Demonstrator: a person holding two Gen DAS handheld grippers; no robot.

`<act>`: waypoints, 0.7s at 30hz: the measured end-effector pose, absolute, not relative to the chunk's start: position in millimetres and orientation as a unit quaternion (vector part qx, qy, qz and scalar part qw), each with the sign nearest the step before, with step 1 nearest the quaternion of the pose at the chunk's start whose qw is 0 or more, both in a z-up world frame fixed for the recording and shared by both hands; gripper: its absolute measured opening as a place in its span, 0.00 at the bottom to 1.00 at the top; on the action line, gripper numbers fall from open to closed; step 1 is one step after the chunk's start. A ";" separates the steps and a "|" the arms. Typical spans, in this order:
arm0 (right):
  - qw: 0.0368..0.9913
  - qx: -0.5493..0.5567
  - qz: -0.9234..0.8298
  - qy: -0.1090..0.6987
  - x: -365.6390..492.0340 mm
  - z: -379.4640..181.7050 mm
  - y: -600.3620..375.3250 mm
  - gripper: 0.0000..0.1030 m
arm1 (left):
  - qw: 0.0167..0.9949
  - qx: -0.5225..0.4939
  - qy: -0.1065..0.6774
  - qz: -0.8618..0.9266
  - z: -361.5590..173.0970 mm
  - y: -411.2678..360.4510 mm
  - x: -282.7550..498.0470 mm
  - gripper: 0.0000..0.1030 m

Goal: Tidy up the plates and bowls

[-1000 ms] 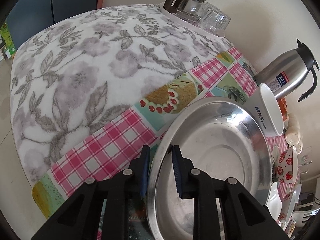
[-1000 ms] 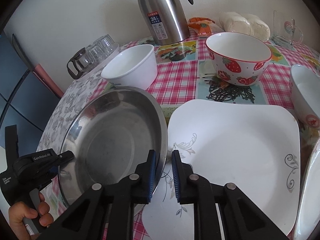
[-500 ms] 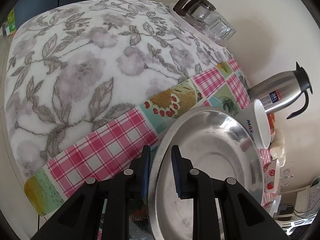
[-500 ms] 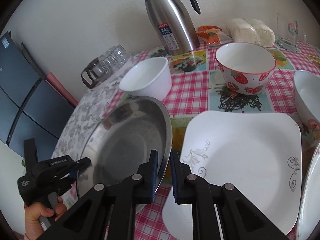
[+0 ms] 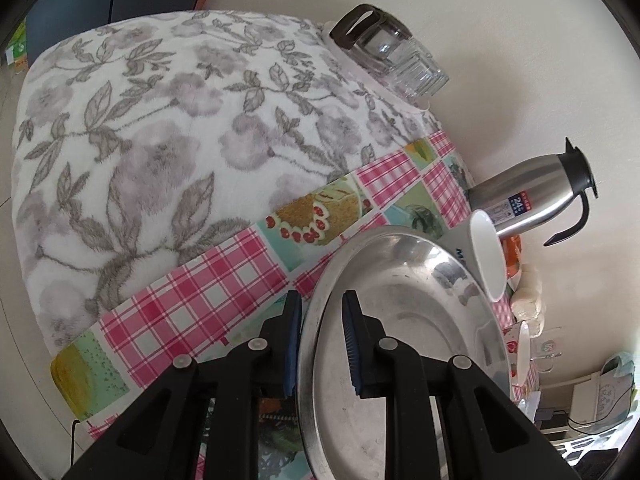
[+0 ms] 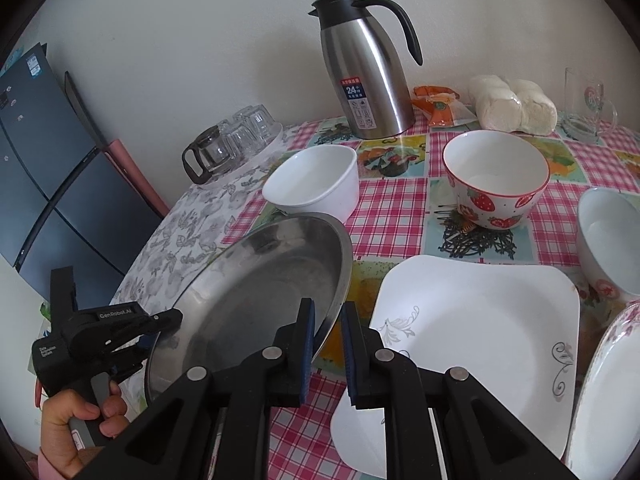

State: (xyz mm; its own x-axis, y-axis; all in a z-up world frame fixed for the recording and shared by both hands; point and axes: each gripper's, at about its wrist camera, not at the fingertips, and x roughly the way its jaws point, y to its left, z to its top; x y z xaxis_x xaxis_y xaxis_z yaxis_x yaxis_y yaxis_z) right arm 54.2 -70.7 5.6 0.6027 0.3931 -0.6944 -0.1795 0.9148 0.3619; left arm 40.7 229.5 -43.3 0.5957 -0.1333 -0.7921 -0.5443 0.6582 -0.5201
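1. Left claw (image 5: pixel 320 344) straddles the near-left rim of the steel plate (image 5: pixel 404 320), one pad outside and one inside the lip; the pads look close on the rim, so I judge it gripping, though true contact is hard to confirm.
2. Right claw (image 6: pixel 328 344) takes the opposite rim of the same steel plate (image 6: pixel 260 292) the same way — two grips on opposite edges keep a wide, slippery dish from swinging.
3. Held between the claws, the plate is tilted, its right edge raised over the bench (image 6: pixel 392 224), probably so it can pass over what lies just right of the right claw: the square white plate (image 6: pixel 480 340).
4. Ahead of the claws stand a white bowl (image 6: pixel 316 180), a strawberry bowl (image 6: pixel 496 180) and, further back, a steel flask (image 6: pixel 364 64); another bowl (image 6: pixel 608 236) sits far right.
5. Compared with a second ago, the plate sits higher and steeper, the right-wrist view has pulled back and up so the whole flask now shows, and both grips are unchanged.
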 end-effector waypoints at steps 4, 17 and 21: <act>0.885 0.140 0.166 0.411 50.9 11.9 -77.3 0.14 | 0.812 -0.393 0.415 0.118 -27.6 225.2 36.5 0.20; 0.889 0.123 0.143 0.417 41.7 13.2 -108.5 0.14 | 0.830 -0.365 0.413 0.082 -4.6 183.4 31.5 0.20; 0.890 0.120 0.131 0.420 39.2 12.7 -125.9 0.14 | 0.829 -0.357 0.425 0.070 -5.5 164.4 34.7 0.20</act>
State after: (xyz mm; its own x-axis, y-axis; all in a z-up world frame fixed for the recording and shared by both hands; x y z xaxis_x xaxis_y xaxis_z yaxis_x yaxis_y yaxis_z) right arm 39.2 -125.9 12.7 0.6131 0.3339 -0.7160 -0.1322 0.9369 0.3238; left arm 34.7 164.4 -5.5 0.6292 -0.1875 -0.7543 -0.4194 0.7351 -0.5326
